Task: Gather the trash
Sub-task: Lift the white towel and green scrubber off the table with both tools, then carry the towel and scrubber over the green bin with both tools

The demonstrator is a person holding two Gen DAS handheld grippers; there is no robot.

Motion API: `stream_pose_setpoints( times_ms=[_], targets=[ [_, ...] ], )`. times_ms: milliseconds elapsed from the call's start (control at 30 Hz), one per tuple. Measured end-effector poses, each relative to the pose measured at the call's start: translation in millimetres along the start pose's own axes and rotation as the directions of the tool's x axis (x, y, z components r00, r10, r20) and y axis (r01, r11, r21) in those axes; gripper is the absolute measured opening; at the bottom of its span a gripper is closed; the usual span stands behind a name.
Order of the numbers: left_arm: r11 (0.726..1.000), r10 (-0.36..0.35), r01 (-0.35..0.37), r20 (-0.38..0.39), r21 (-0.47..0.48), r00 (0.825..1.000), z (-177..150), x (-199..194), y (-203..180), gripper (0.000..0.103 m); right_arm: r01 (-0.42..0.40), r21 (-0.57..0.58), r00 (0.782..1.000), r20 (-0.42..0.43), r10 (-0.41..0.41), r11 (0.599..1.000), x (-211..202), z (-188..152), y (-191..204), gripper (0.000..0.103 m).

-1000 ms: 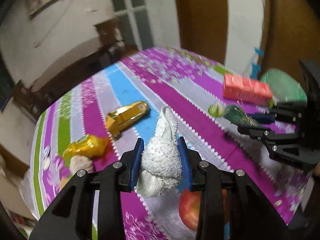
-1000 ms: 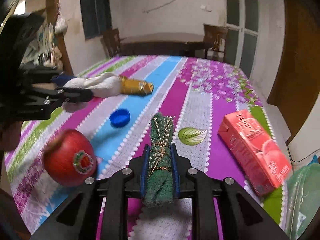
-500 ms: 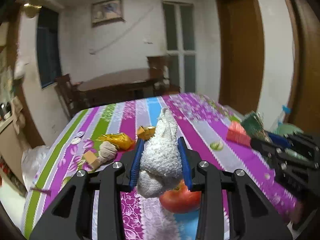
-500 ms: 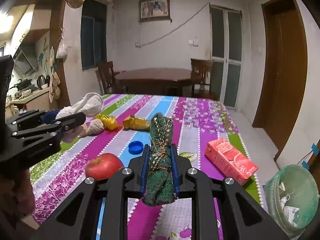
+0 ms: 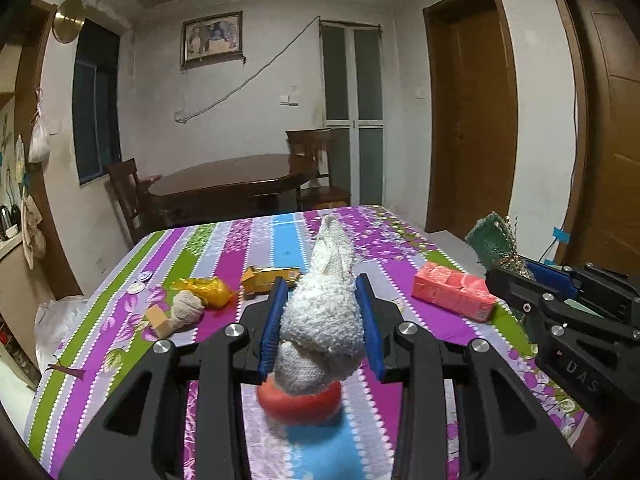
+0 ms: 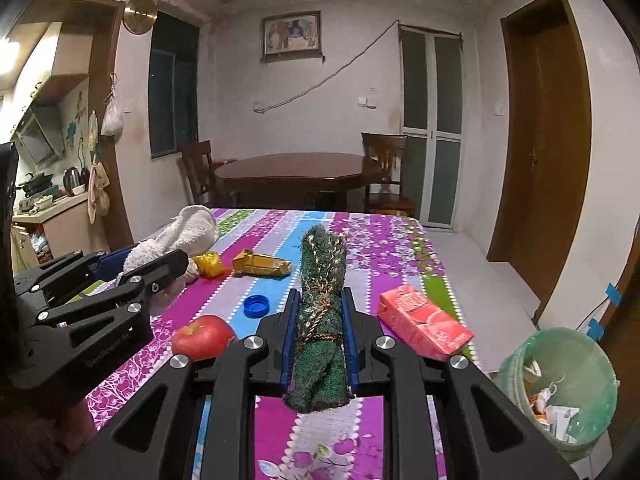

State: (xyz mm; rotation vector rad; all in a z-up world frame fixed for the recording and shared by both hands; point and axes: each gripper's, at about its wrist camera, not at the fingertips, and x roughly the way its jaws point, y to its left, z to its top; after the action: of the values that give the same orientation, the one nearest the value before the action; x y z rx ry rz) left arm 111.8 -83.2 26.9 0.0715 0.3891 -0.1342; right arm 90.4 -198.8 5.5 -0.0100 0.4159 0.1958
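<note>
My left gripper [image 5: 322, 284] is shut on a rolled white cloth [image 5: 324, 312] and holds it above the striped table [image 5: 224, 240]. My right gripper [image 6: 319, 300] is shut on a rolled green cloth [image 6: 320, 320], also lifted above the table. The green cloth shows at the right in the left wrist view [image 5: 490, 240], and the white cloth at the left in the right wrist view [image 6: 180, 232]. A green trash bin [image 6: 560, 384] with rubbish stands on the floor to the right of the table.
On the table lie a red apple [image 6: 202, 336], a blue bottle cap [image 6: 256, 306], a pink juice carton [image 6: 422, 326], a gold carton [image 6: 262, 266], a yellow wrapper [image 5: 204, 290], a bandage roll [image 5: 186, 310] and a small wooden block [image 5: 158, 320].
Both grippers rose and tilted up from the table with their cloths still held. The room and the bin came into view.
</note>
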Motion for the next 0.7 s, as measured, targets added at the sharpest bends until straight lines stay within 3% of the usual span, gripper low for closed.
stream_pose_setpoints(
  times_ms=[267,700],
  targets=[
    [0.999,-0.051,0.051,-0.01,0.005,0.999,2.9,7.9,-26.8,0.034,0.063,0.011,0.998,0.008,-0.063,0.998,-20.9,2.4,-31.7,0.021],
    [0.987,-0.153,0.154,-0.012,0.052,0.988,17.3,25.8,-94.0,0.034,0.187,0.069,0.982,-0.014,-0.186,0.98,-49.6,-4.4,-119.4,0.021]
  ],
)
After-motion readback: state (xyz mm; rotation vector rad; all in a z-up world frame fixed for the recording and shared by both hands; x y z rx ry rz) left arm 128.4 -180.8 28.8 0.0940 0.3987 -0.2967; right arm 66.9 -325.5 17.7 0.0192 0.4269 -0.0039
